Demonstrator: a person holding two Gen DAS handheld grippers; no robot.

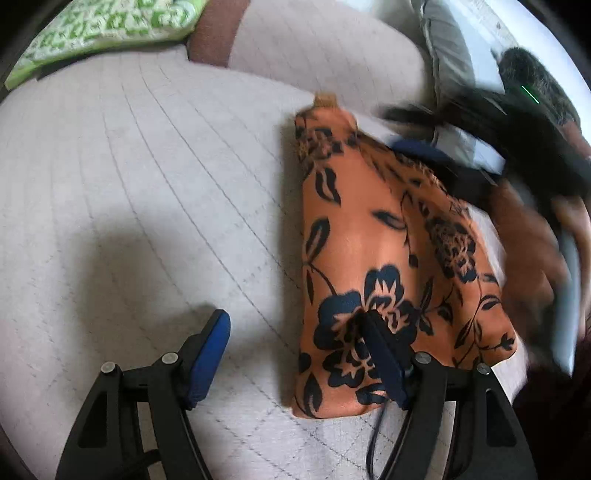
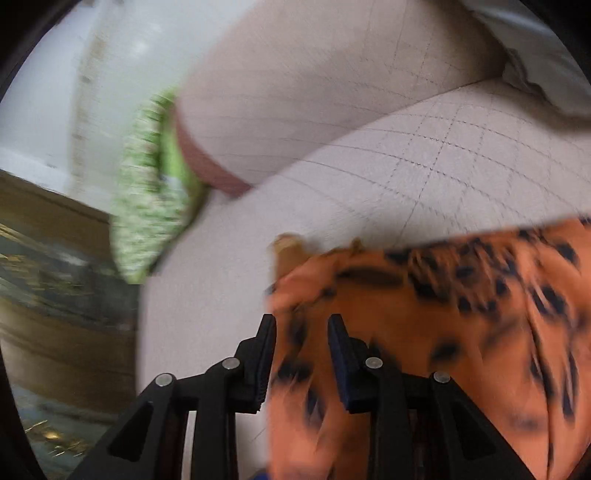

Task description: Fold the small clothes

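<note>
Only the left wrist view shows the orange floral-print garment (image 1: 384,258) whole, folded on the pale quilted cushion (image 1: 147,184), right of centre. The left gripper (image 1: 295,354) stands wide; the blurred right gripper (image 2: 301,354) narrowly pinches its edge. A green patterned pillow (image 1: 103,33) lies upper left.

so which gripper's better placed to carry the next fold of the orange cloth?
Right, probably. The right gripper has the orange cloth between its fingers and lifted off the sofa; the left gripper is open and holds nothing.
</note>
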